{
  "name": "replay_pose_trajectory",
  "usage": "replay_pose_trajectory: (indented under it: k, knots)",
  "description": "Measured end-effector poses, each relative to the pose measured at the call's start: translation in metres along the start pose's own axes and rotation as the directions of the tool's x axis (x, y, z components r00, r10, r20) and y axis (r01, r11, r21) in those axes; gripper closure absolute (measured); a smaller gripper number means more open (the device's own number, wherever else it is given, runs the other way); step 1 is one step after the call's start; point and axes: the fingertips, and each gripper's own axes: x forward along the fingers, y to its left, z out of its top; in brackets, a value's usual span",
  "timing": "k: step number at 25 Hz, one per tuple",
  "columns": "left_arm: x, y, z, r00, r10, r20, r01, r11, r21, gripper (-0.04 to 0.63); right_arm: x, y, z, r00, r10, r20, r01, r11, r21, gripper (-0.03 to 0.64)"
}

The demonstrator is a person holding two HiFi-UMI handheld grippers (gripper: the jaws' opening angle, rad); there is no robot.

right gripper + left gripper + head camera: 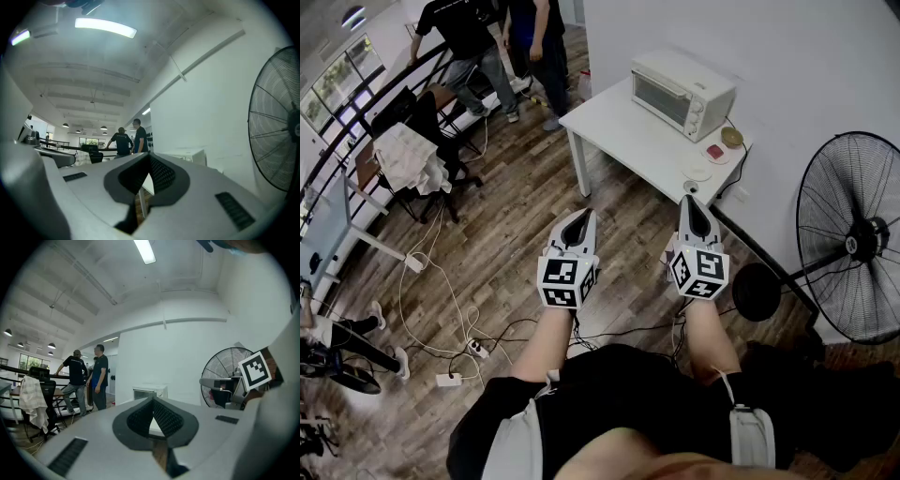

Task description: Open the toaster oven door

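The white toaster oven (682, 91) sits at the far end of the white table (614, 127), right up against the wall, and its glass door looks shut flush. Down at the tabletop's near end, along the wall-side edge, there's a small red thing (713, 151), a brownish round thing (732, 137) just past it, and a white disc (697, 172) close to the near corner. Both grippers are held out side by side over the wood floor, short of the table and pointing toward it, touching nothing. The left gripper (577, 221) has its jaws pressed together with nothing in them, and the right gripper (695, 212) is the same deal, closed up and empty. A big standing fan (853, 234) is off to the right by the wall, and two people (492, 37) stand out past the table's far end
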Motion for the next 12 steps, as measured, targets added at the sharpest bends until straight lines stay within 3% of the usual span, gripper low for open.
replay_pose_trajectory:
  k: [12]
  knots:
    - [-0.018, 0.009, -0.006, 0.999, -0.035, -0.018, 0.035, 0.999, -0.013, 0.584, -0.015, 0.029, -0.001, 1.000, 0.026, 0.006, -0.026, 1.000, 0.015, 0.615]
